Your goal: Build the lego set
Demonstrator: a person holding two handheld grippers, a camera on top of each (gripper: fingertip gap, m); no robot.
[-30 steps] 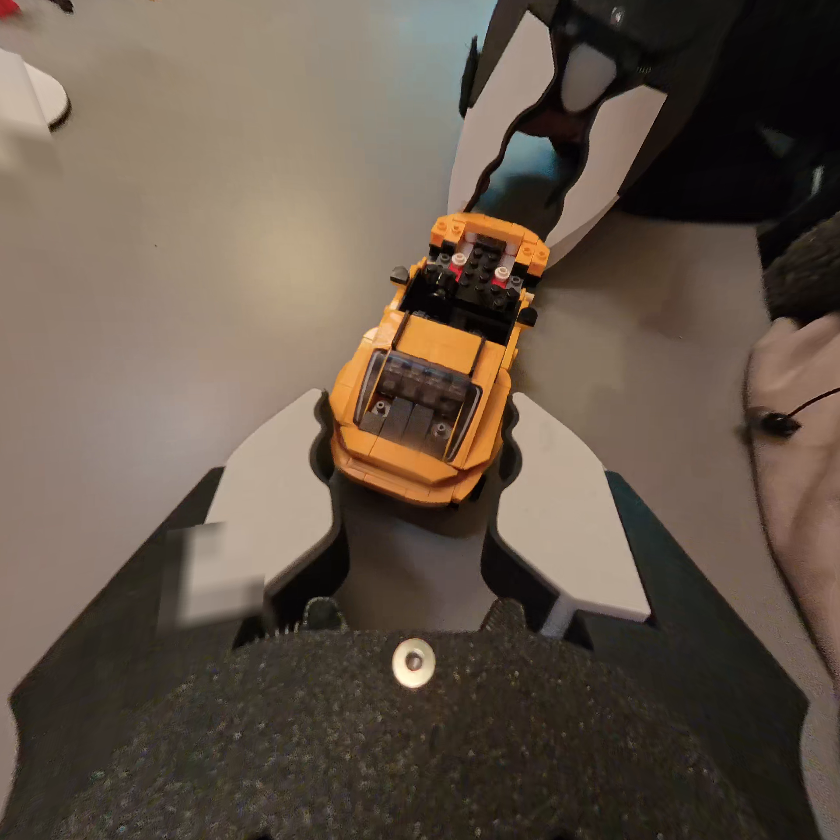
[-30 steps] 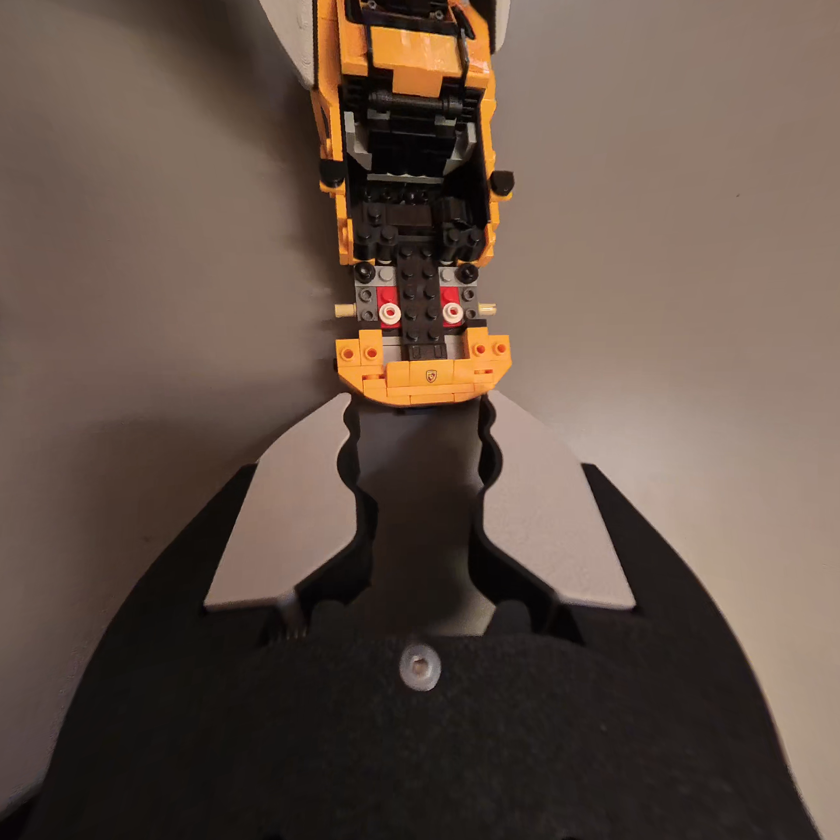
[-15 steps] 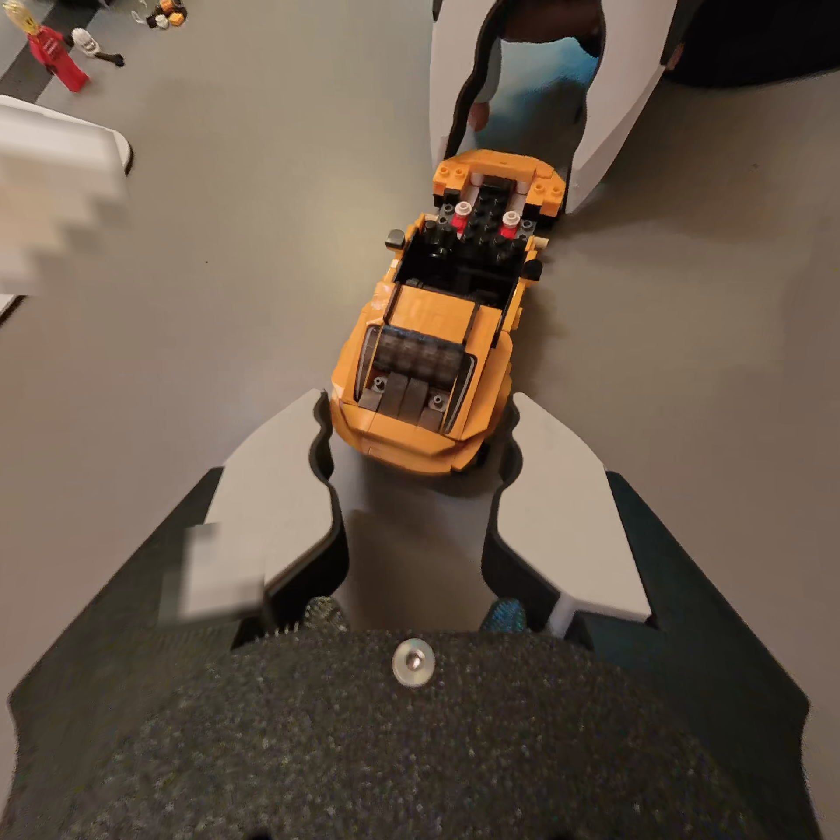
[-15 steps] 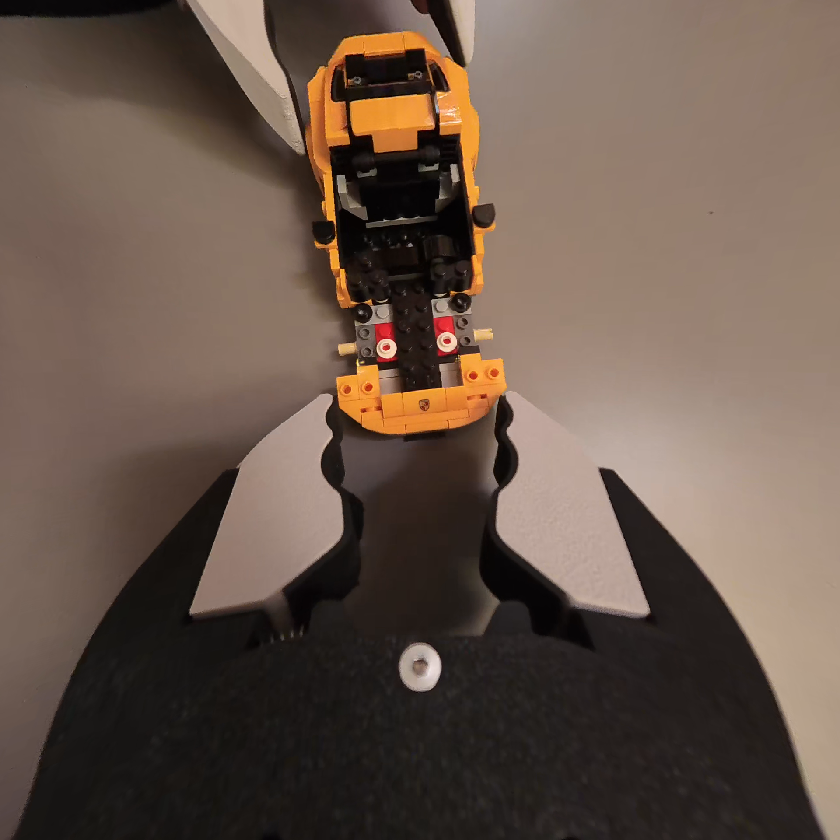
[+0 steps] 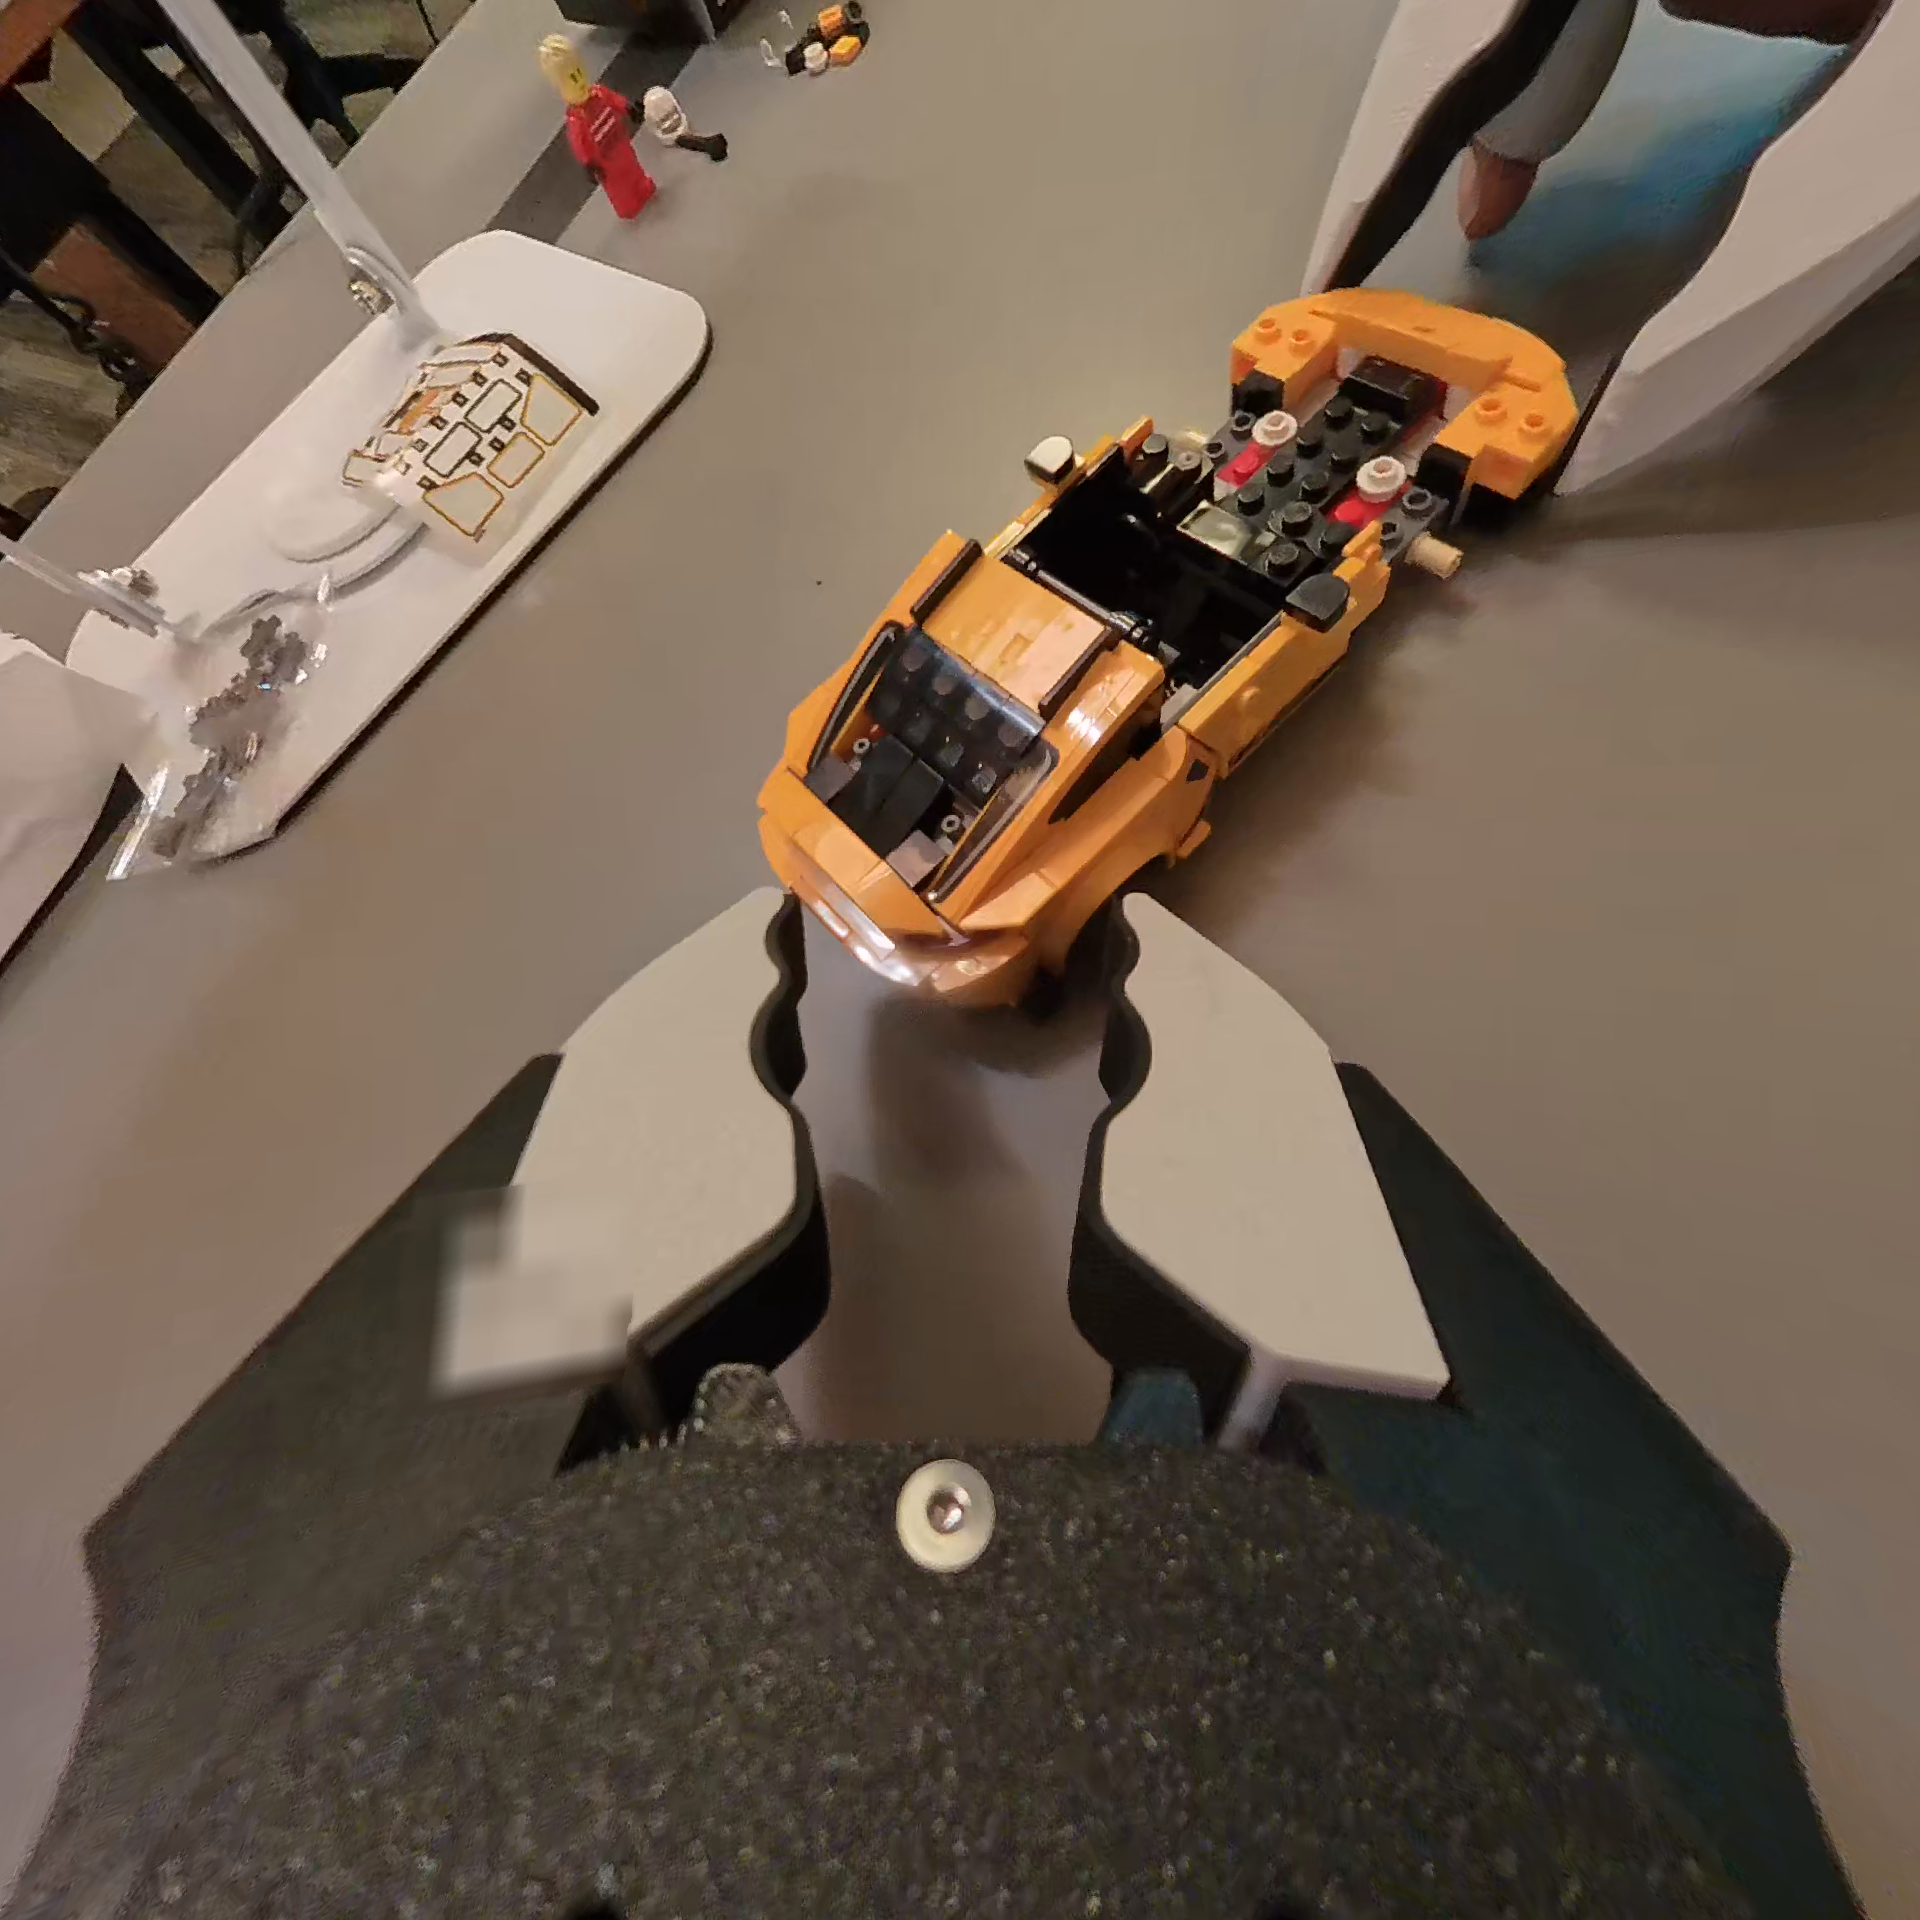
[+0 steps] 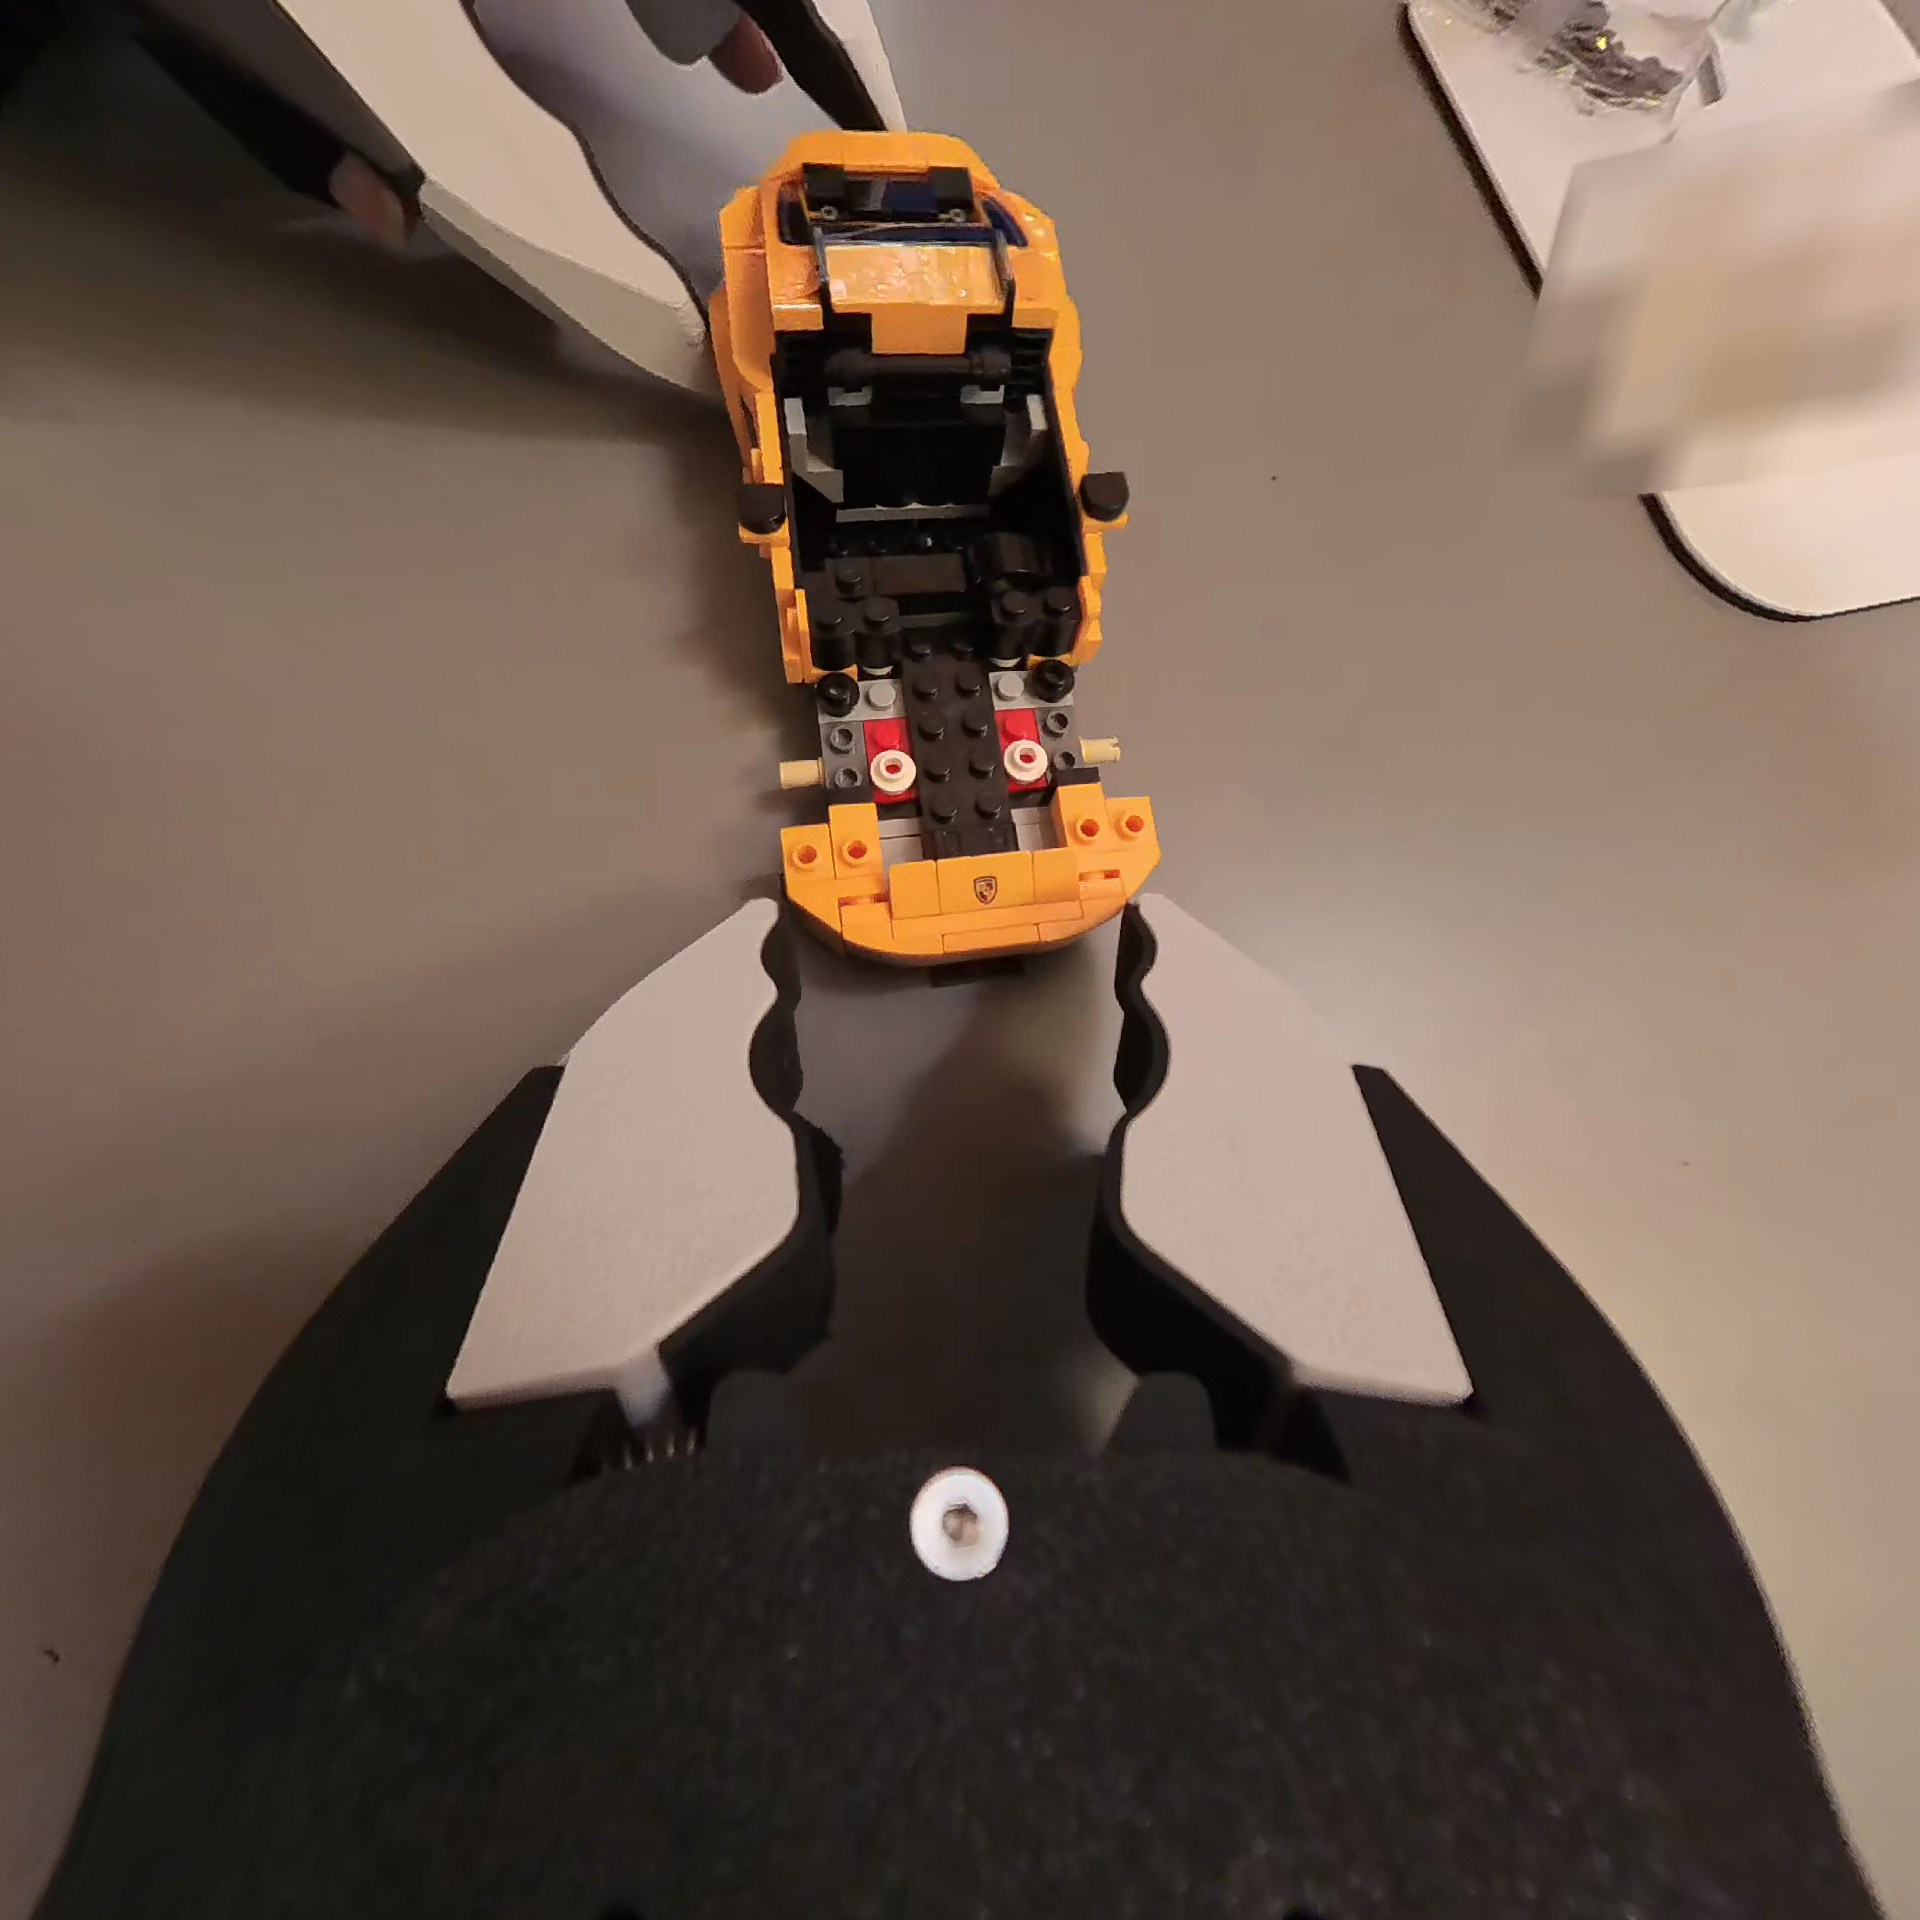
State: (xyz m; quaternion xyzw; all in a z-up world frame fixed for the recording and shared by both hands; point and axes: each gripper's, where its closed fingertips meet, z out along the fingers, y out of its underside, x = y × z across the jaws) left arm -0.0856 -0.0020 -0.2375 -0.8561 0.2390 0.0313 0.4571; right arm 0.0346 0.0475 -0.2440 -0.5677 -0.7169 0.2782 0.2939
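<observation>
A partly built orange and black brick car point(image 5: 1091, 665) lies on the bare grey table point(image 5: 1558, 935), with no wheels in the arches; tan axle pins stick out at one end. Its roof is off, so the black studded floor and two red pieces with white round studs show inside.

The left tongs point(image 5: 951, 909) stand wide, grey fingers point(image 5: 665, 1101) spread on either side of the car's near end, tips just beside the orange bodywork without clamping it. The right tongs point(image 6: 951, 904) are wide too, at the opposite end, where the curved orange bumper sits between the two tips; I cannot tell whether they touch it.

Near the table's far left edge in the left wrist view lies a flat white board point(image 5: 499, 436) carrying a sheet of stickers point(image 5: 468, 436) with orange and black outlines and a clear plastic bag of small dark parts point(image 5: 218, 727). Beyond it, towards the far edge, a small red-suited minifigure point(image 5: 603, 135) lies on the table, with a few loose orange and white pieces point(image 5: 821, 42) farther off.
</observation>
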